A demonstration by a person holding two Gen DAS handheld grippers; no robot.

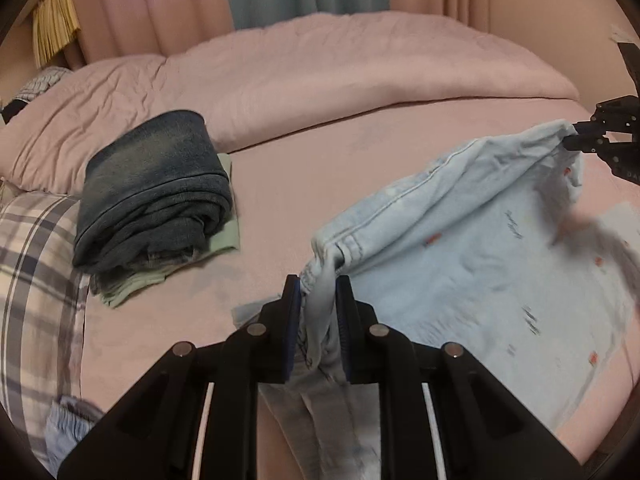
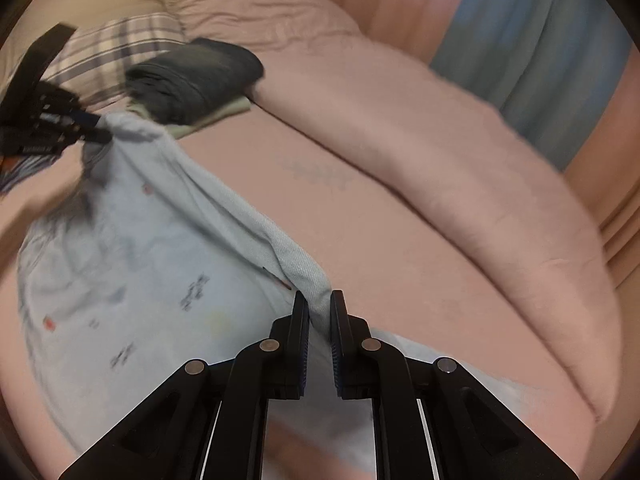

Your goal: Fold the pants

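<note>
- Left claw (image 1: pixel 318 300) and right claw (image 2: pixel 319 312) each pinch one end of the pale pants' (image 1: pixel 460 240) edge; the rest drapes on the bed (image 1: pixel 320 168).
- Risk: both bites look thin; cloth may slip, or drag onto the folded pile (image 1: pixel 156 188).

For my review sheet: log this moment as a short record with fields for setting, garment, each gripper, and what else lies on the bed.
setting: bed with a pink sheet
garment: light blue pants, lifted along one edge and stretched between both grippers
left gripper: shut on the pants' bunched edge
right gripper: shut on the other end of that edge
finished stack: folded dark jeans atop folded green clothes
also there: pink duvet, plaid pillow
</note>
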